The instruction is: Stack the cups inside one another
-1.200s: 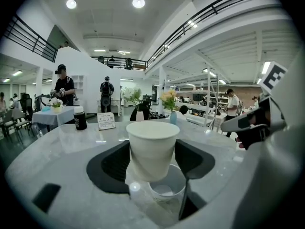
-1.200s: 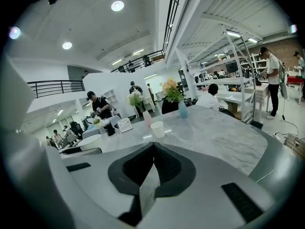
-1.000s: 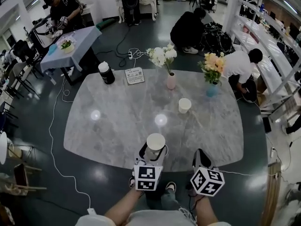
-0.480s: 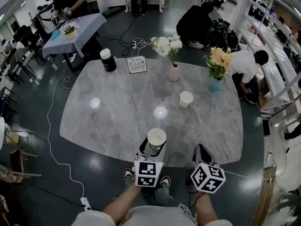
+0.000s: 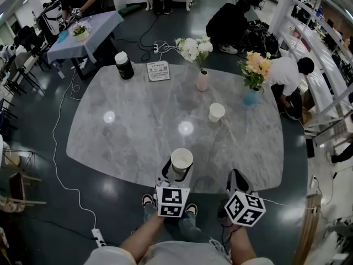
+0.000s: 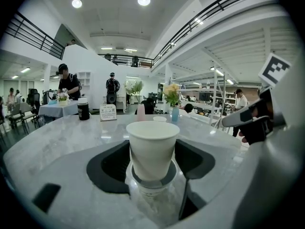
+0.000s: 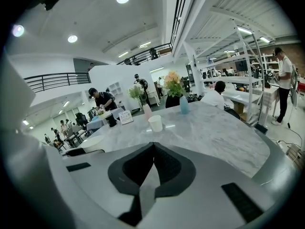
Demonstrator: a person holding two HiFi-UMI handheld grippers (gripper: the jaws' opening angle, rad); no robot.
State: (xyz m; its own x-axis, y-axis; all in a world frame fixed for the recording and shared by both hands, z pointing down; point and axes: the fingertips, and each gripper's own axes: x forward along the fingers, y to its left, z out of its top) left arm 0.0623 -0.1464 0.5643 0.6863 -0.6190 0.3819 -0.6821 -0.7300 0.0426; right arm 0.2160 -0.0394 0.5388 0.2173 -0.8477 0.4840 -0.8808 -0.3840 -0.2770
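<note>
The left gripper [image 5: 178, 175] still pinches the white paper cup [image 6: 152, 147], one jaw on each side of its wall, upright and mouth up at the near edge of the marble table [image 5: 127, 142], just as a second ago. The right gripper [image 7: 153, 149], beside it to the right, keeps its jaws pressed together on nothing. The second cup [image 5: 216, 112] has not moved: it stands well ahead of both tools, right of the left one's line. Only the head view has drifted slightly; neither tool has shifted.
</note>
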